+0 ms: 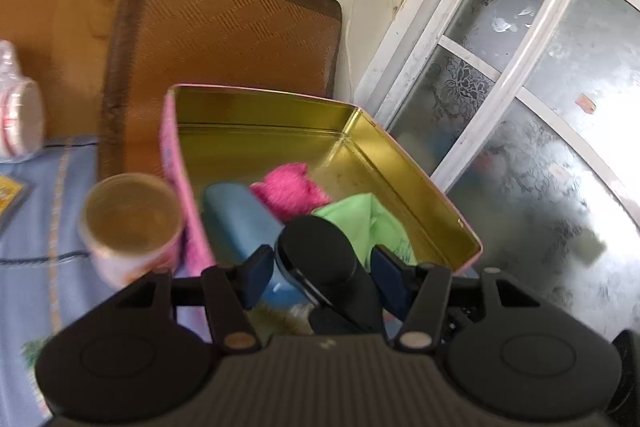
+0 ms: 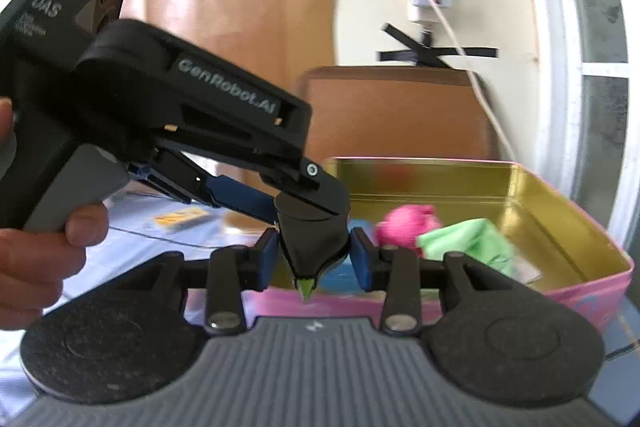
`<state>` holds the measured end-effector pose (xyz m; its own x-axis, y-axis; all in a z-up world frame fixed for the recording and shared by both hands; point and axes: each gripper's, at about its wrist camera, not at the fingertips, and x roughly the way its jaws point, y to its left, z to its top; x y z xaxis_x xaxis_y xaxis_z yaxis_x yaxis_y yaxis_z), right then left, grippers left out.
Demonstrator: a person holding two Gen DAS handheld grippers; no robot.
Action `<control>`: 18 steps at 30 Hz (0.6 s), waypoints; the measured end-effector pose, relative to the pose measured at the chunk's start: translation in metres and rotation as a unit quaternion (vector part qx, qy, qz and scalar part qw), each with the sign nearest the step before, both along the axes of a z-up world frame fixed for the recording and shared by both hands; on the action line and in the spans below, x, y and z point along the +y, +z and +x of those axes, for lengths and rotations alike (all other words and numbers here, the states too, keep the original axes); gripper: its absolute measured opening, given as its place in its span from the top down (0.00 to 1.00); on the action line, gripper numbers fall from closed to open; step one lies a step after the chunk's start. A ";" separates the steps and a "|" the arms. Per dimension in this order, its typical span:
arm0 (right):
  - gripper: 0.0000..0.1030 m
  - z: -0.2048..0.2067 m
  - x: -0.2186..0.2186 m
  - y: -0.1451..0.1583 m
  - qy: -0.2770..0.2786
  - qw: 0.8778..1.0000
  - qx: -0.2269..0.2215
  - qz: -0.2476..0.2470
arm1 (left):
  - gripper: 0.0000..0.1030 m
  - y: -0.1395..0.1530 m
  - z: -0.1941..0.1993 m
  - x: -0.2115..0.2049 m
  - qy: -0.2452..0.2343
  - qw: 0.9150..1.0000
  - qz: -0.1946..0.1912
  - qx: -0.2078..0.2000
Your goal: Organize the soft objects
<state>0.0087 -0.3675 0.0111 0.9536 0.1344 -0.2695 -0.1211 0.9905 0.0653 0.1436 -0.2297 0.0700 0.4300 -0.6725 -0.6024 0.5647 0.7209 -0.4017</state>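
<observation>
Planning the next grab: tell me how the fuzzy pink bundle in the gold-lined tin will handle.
The fuzzy pink bundle looks plush, so it will probably squash rather than hold shape. Its fuzz should grip, not slip. Lumpy on the floor of the gold-lined pink tin, it seems unlikely to roll.

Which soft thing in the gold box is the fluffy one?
The pink ball is the fluffy one. It lies in the tin between the smooth blue roll and the flat green cloth.
</observation>
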 end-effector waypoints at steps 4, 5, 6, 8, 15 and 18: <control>0.59 0.037 -0.009 -0.021 -0.076 0.995 0.027 -0.054 | 0.39 -0.009 0.008 -0.012 0.024 0.999 0.021 0.005; 0.59 0.040 -0.013 -0.024 -0.100 0.993 0.026 -0.052 | 0.39 -0.009 0.005 -0.006 0.023 1.000 0.015 0.005; 0.59 0.039 -0.017 -0.025 -0.109 0.993 0.026 -0.041 | 0.39 -0.007 0.001 0.001 0.020 1.000 0.008 0.001; 0.59 0.028 -0.023 -0.022 -0.108 0.994 0.007 -0.011 | 0.39 0.000 -0.009 0.026 0.021 1.000 -0.002 -0.016; 0.58 0.001 0.006 0.001 -0.042 0.998 -0.038 0.040 | 0.35 -0.010 -0.034 0.138 0.121 0.990 0.027 -0.067; 0.58 0.008 0.043 0.007 0.032 0.998 -0.029 0.038 | 0.35 -0.033 -0.039 0.187 0.180 0.981 0.046 -0.058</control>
<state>0.0166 -0.3244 0.0180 0.9560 0.2138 -0.2010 -0.1901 0.9730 0.1305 0.1048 -0.0426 0.0367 0.6986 -0.4087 -0.5872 0.3039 0.9126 -0.2736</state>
